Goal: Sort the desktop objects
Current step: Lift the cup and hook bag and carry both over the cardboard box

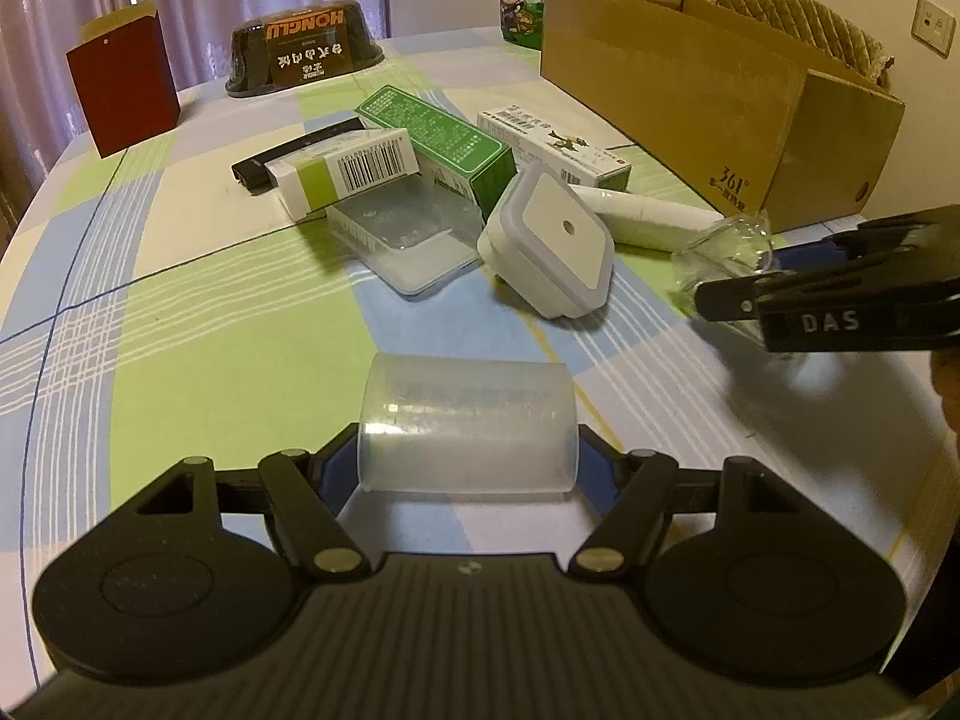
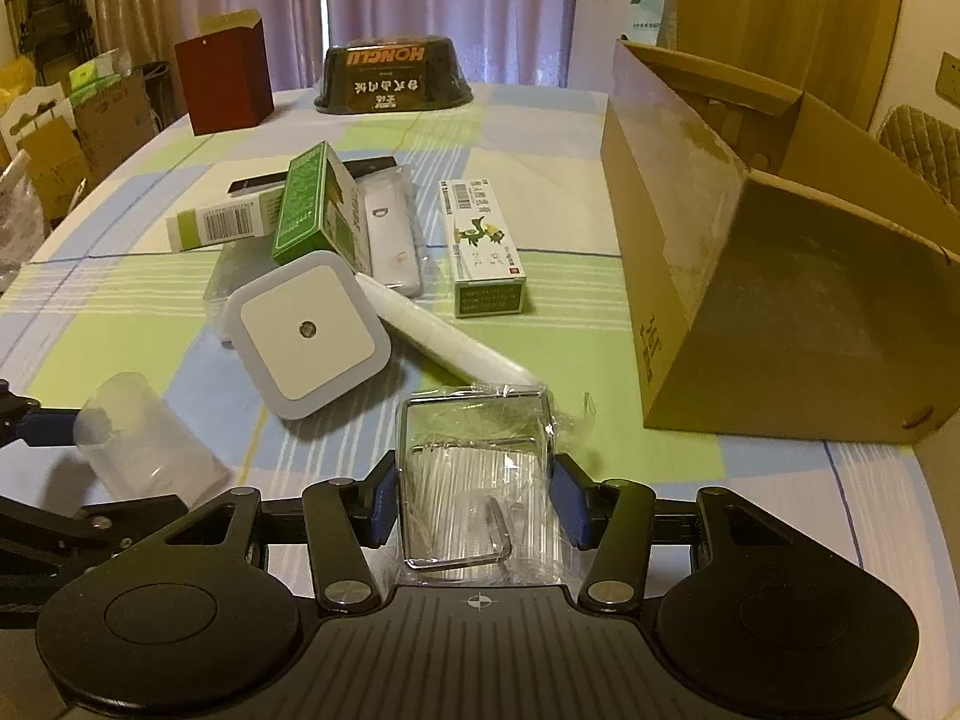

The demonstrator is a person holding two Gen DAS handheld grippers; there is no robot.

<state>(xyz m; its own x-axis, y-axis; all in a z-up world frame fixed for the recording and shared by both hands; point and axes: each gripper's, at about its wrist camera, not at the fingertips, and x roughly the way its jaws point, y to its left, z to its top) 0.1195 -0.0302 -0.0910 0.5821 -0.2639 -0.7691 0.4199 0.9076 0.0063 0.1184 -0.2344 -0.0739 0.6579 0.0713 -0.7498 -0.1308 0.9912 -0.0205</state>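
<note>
Looking along the left gripper (image 1: 468,468), a translucent plastic cup (image 1: 468,426) lies on its side between the two fingers, long axis pointing away toward the far edge of the table (image 1: 180,330). The blue pads sit against the cup's walls, so the fingers are judged pressed onto it. The cup is near the table's front edge. Beyond it, mid-table, lie a white square night light (image 1: 549,243), a clear lidded tray (image 1: 402,240) and several cartons. The right gripper (image 1: 720,300) enters from the right side.

Looking along the right gripper (image 2: 474,498), a clear wrapped packet (image 2: 474,468) with a metal wire frame inside is pinched between the blue pads, long axis running forward along the fingers. It sits at the front of the table. The open cardboard box (image 2: 678,252) stands at the right edge, ahead and to the right of this gripper, its opening facing up.

Governing relation, as a judgement: if the box is the sorting bin, the right gripper is nearer and its packet should go first; the left-held cup must cross the table's width.
</note>
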